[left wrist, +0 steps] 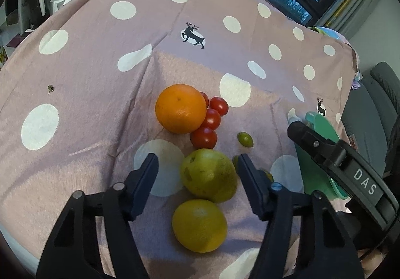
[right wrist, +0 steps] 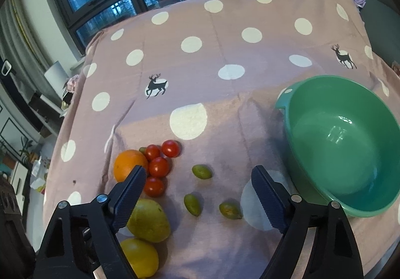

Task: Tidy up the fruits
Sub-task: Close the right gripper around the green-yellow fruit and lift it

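Observation:
An orange (left wrist: 180, 108) (right wrist: 130, 164), several red cherry tomatoes (left wrist: 203, 137) (right wrist: 158, 166), a green-yellow pear-like fruit (left wrist: 208, 175) (right wrist: 148, 220), a yellow citrus (left wrist: 199, 225) (right wrist: 141, 257) and three small green olive-like fruits (right wrist: 201, 171) (left wrist: 245, 139) lie on the pink dotted cloth. My left gripper (left wrist: 197, 166) is open, its fingers on either side of the green-yellow fruit, above it. My right gripper (right wrist: 198, 196) is open and empty over the small green fruits. A green bowl (right wrist: 315, 179) stands empty at the right.
The cloth (left wrist: 100, 54) covers a table running back to the windows. The green bowl's rim (left wrist: 318, 124) shows behind the right gripper's body (left wrist: 337, 159) in the left wrist view. Shelves and clutter lie beyond the table's left edge, a grey chair at the right.

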`<action>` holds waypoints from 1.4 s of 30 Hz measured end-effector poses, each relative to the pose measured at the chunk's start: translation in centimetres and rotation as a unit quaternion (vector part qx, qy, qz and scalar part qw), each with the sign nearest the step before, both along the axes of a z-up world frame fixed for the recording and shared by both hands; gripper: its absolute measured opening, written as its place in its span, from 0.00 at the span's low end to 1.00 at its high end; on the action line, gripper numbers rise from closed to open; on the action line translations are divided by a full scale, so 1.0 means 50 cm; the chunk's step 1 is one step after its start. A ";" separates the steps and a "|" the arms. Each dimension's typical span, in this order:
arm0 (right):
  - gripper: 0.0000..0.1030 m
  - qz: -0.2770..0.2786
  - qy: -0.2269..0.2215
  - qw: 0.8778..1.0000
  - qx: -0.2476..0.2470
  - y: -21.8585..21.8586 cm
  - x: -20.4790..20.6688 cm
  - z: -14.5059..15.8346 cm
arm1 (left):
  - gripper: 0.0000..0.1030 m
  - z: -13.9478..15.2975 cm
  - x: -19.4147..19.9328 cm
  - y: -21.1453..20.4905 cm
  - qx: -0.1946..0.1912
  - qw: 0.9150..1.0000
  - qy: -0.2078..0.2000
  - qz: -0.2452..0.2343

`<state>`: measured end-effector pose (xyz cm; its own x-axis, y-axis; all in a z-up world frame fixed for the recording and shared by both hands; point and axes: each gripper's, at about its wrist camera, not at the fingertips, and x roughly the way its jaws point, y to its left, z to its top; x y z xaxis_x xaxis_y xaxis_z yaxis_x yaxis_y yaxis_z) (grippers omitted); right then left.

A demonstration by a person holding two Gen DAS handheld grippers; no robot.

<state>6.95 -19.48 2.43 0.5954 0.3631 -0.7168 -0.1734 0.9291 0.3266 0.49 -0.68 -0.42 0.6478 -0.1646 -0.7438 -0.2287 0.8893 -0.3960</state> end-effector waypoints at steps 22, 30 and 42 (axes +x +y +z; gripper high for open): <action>0.75 0.056 0.104 0.987 0.107 0.016 0.030 -0.050 | 0.54 -0.008 0.002 0.009 -0.009 1.000 0.014 0.005; 0.66 0.118 0.153 0.967 0.167 0.067 0.037 -0.081 | 0.54 -0.026 0.015 -0.008 -0.023 0.999 0.039 -0.024; 0.65 0.132 0.202 0.954 0.175 0.073 0.051 -0.117 | 0.54 -0.052 0.031 -0.021 -0.061 0.995 0.062 -0.056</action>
